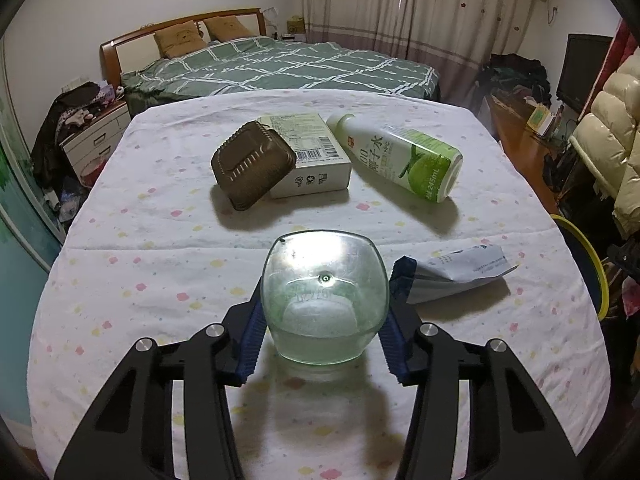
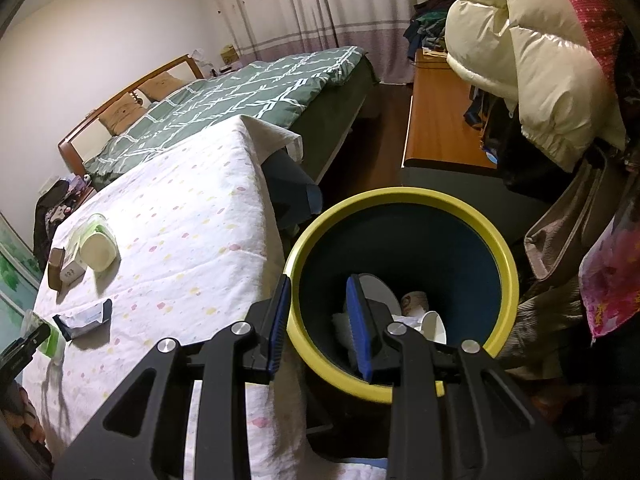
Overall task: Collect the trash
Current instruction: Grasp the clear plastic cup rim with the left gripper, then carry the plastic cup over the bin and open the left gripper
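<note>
Gripping the clear plastic cup (image 1: 325,296) with my left gripper (image 1: 325,322), pads pressed on both sides of its belly, at the near edge of the table (image 1: 160,264). I judge it light, thin-walled and slick, so it could crush or squirt out; the hold belongs low, near the stiffer base. My right gripper (image 2: 320,324) sits apart and empty over the yellow-rimmed bin (image 2: 400,196) beside the table

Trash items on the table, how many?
5: clear container in left claw, brown tray leaning on carton, bottle lying right, wrapper nearest bin.
</note>
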`<state>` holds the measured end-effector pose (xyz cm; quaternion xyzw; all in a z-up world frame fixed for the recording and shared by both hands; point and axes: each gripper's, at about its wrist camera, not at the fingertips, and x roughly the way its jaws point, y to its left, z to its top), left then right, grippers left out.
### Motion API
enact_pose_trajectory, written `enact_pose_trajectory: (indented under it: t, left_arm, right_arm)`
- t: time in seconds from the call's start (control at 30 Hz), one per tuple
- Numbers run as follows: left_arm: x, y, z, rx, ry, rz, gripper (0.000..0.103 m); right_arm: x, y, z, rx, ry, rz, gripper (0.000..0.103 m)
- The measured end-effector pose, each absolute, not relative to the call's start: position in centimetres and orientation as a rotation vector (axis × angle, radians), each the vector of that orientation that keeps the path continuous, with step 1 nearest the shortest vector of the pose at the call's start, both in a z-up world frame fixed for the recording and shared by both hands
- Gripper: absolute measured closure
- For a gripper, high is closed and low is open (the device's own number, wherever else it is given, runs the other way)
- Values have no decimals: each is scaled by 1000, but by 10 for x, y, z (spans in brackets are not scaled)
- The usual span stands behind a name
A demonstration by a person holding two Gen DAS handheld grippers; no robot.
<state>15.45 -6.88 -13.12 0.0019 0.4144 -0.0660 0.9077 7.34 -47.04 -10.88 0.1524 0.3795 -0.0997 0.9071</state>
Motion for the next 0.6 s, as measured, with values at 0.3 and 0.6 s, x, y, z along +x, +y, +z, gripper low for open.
enact_pose_trajectory:
  t: [0.3,0.6]
  left_arm:
    - [138,-68,-111,-4,823,-144,53]
    - [119,-109,-70,51,747,-254,53]
  right_arm:
    - [64,-472,-109,316,772,-216,76]
    - [46,-481,-111,324,753,-239,76]
